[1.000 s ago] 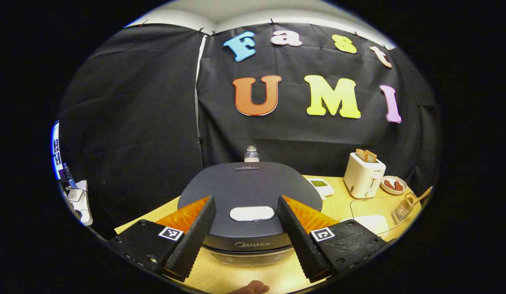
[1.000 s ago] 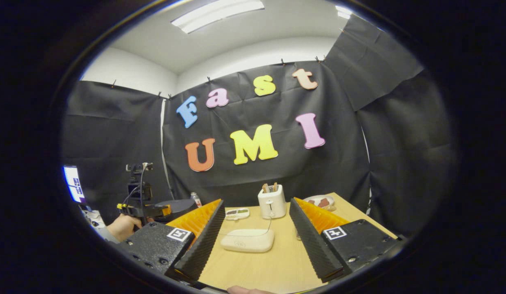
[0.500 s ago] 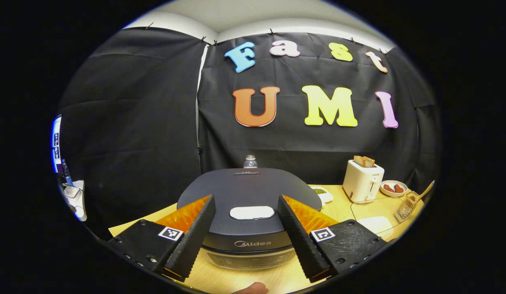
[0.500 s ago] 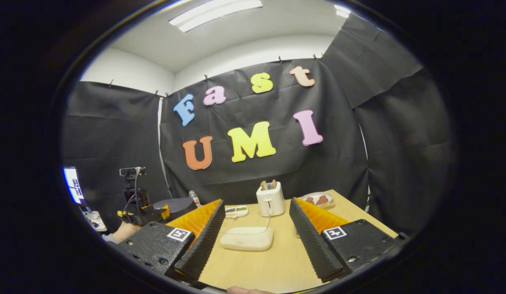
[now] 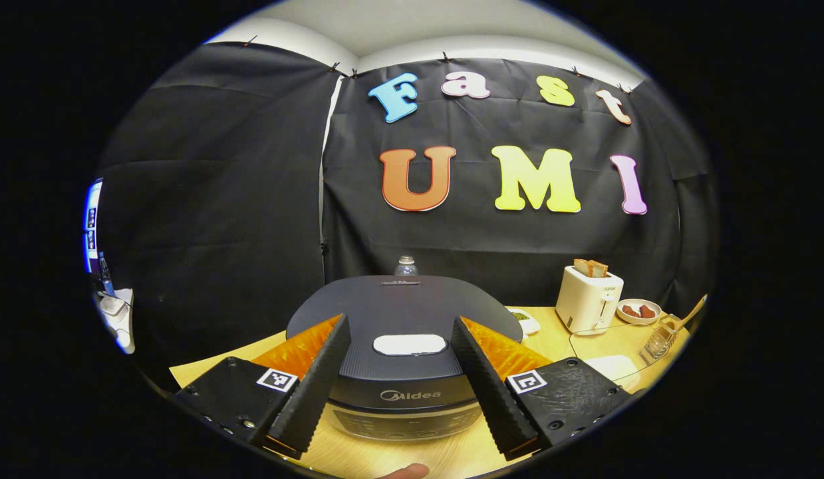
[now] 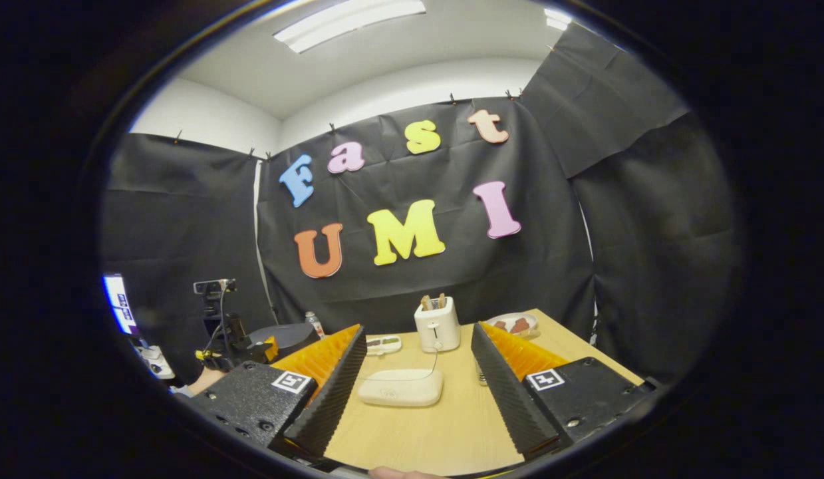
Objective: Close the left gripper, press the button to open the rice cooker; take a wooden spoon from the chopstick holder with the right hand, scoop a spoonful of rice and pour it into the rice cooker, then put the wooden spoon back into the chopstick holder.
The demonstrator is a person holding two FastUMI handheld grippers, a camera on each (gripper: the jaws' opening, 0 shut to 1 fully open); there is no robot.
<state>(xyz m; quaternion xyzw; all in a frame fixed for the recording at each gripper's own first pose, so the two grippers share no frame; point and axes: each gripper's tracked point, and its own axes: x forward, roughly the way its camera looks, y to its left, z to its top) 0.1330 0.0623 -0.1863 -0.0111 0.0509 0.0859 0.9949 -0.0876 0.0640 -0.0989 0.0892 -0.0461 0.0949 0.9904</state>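
Observation:
The dark rice cooker [image 5: 412, 309] stands shut straight ahead in the left gripper view, its white lid button [image 5: 410, 344] between my fingers. My left gripper [image 5: 400, 322] is open, its fingers astride the cooker's front without touching the button. At the far right a clear chopstick holder [image 5: 659, 340] holds the wooden spoon [image 5: 692, 313]. In the right gripper view my right gripper [image 6: 418, 328] is open over the table with nothing in it. A cream flat box [image 6: 400, 387] lies ahead of it. The rice cooker [image 6: 286, 334] and the left gripper [image 6: 233, 342] show at the left.
On the wooden table [image 6: 445, 426] a white toaster [image 5: 588, 299] with toast stands at the back. A small dish [image 5: 638, 311] of red pieces sits right of it and a tray of green bits [image 5: 522, 317] left of it. A bottle [image 5: 405, 266] stands behind the cooker.
The left gripper has sunk slightly in front of the cooker, so more of its front panel shows. Both grippers stay open. The right gripper has barely shifted.

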